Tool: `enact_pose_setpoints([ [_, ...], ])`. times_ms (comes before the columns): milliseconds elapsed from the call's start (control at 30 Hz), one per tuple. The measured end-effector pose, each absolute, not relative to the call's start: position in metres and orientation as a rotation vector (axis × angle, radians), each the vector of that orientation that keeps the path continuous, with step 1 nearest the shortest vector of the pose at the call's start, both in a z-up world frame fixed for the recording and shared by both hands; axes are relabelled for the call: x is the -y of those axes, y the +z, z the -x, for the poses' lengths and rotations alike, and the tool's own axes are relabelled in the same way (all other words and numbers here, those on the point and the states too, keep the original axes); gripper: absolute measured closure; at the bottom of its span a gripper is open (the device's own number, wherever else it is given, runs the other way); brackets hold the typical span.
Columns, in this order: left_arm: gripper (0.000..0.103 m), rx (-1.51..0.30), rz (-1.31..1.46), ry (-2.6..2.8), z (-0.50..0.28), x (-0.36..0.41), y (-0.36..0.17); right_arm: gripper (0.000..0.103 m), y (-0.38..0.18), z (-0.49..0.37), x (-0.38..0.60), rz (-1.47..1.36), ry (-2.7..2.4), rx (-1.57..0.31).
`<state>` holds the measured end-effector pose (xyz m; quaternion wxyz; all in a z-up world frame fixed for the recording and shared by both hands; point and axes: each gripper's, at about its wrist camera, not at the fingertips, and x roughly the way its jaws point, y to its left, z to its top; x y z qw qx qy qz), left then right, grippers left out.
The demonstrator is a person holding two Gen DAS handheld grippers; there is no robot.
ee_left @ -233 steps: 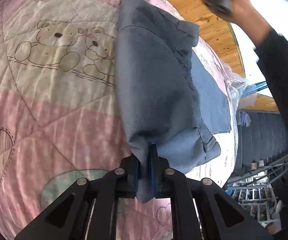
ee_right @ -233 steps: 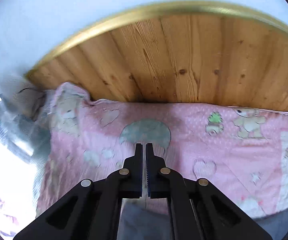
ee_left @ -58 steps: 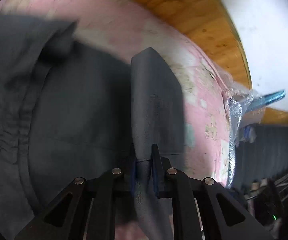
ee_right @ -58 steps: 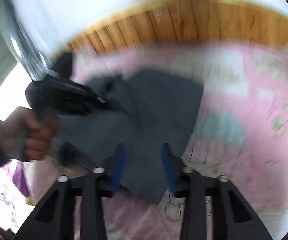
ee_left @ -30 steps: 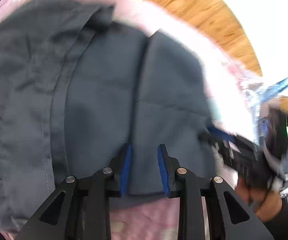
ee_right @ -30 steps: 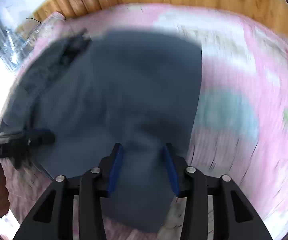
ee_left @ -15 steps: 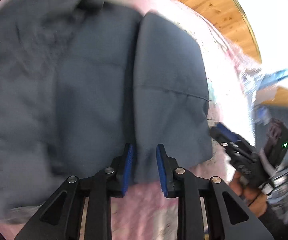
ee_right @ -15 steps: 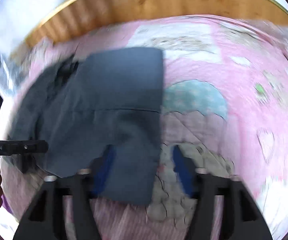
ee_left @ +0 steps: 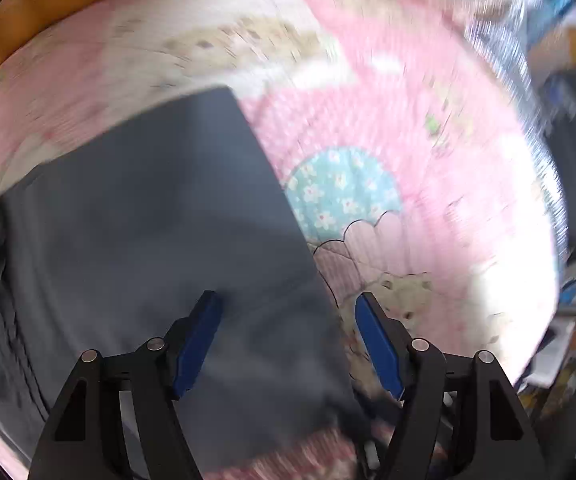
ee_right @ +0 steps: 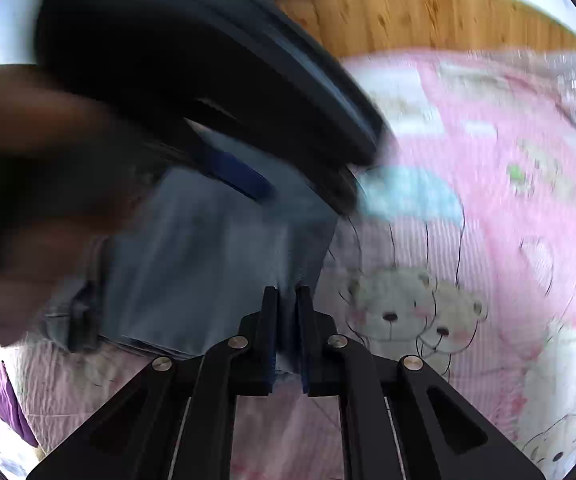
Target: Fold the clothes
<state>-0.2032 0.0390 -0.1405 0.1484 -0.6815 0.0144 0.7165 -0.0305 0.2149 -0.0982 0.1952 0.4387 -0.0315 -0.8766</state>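
Observation:
A grey-blue garment [ee_left: 160, 232] lies spread on the pink quilt [ee_left: 427, 200], its straight edge running down toward my left gripper [ee_left: 288, 316]. That gripper hovers over the cloth, open wide, with nothing between its blue pads [ee_left: 198, 336]. In the right wrist view my right gripper [ee_right: 286, 320] is shut on the near edge of the garment [ee_right: 208, 260]. Above it, the left gripper's blue pad [ee_right: 236, 176] and a person's hand [ee_right: 28, 160] loom close and blurred, hiding the garment's far part.
A wooden headboard [ee_right: 427, 12] runs along the quilt's far side. Teddy bear prints [ee_right: 407, 312] lie just right of the right gripper. Crinkled clear plastic [ee_left: 499, 40] and cluttered shelves [ee_left: 575, 320] lie beyond the quilt's right edge.
The right gripper, open half a second ago, has shut on the garment's edge. The left gripper has opened much wider and swung right, now close in front of the right camera.

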Motion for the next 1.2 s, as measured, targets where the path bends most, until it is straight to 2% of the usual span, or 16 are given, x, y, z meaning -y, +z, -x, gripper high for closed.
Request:
enact_pose_setpoints([
  [67, 0.036, -0.164, 1.975, 2.061, 0.203, -0.043, -0.147, 0.096, -0.088, 0.024, -0.213, -1.181, -2.461, 0.081],
  [100, 0.059, -0.207, 1.966, 2.075, 0.204, -0.044, -0.148, 0.096, -0.086, 0.022, -0.213, -1.172, -2.461, 0.082],
  [167, 0.078, -0.212, 1.932, 2.095, 0.204, -0.038, -0.145, 0.093, -0.084, 0.019, -0.214, -1.157, -2.454, 0.095],
  [200, 0.084, -0.18, 1.913, 2.101, 0.203, -0.033, -0.141, 0.083, -0.084, 0.018, -0.215, -1.16, -2.466, 0.095],
  [233, 0.086, -0.124, 1.897, 2.111, 0.202, -0.026, -0.135, 0.05, -0.083, 0.016, -0.217, -1.161, -2.495, 0.099],
  [267, 0.087, -0.049, 1.877, 2.122, 0.202, -0.016, -0.128, 0.034, -0.081, 0.012, -0.22, -1.155, -2.535, 0.114],
  [300, 0.088, 0.026, 1.857, 2.131, 0.202, -0.006, -0.121, 0.023, -0.082, 0.011, -0.217, -1.156, -2.526, 0.12],
  [367, 0.089, 0.182, 1.794, 2.146, 0.2, 0.018, -0.106, 0.028, -0.086, 0.009, -0.21, -1.162, -2.5, 0.129],
  [400, 0.09, 0.248, 1.765, 2.148, 0.195, 0.03, -0.099, 0.061, -0.089, 0.01, -0.202, -1.178, -2.458, 0.119],
  [433, 0.09, 0.31, 1.735, 2.149, 0.189, 0.043, -0.092, 0.085, -0.088, 0.009, -0.191, -1.181, -2.427, 0.083],
  [600, 0.092, 0.602, 1.534, 2.189, 0.115, 0.163, -0.042, 0.091, -0.022, -0.02, -0.124, -0.985, -2.465, -0.172],
  [700, 0.092, 0.736, 1.466, 2.228, 0.079, 0.248, -0.041, 0.091, 0.015, -0.038, -0.062, -0.872, -2.417, -0.276],
  [767, 0.092, 0.825, 1.417, 2.251, 0.055, 0.305, -0.04, 0.091, 0.02, -0.048, -0.009, -0.843, -2.352, -0.404],
  [933, 0.092, 1.076, 1.419, 2.17, 0.03, 0.411, -0.127, 0.092, -0.04, -0.058, 0.105, -0.941, -2.187, -0.705],
  [1100, 0.09, 1.169, 1.507, 2.089, 0.026, 0.441, -0.2, 0.092, -0.075, -0.054, 0.137, -1.075, -2.125, -0.841],
  [1200, 0.09, 1.222, 1.475, 2.04, 0.026, 0.438, -0.209, 0.093, -0.089, -0.049, 0.163, -1.104, -2.149, -0.894],
])
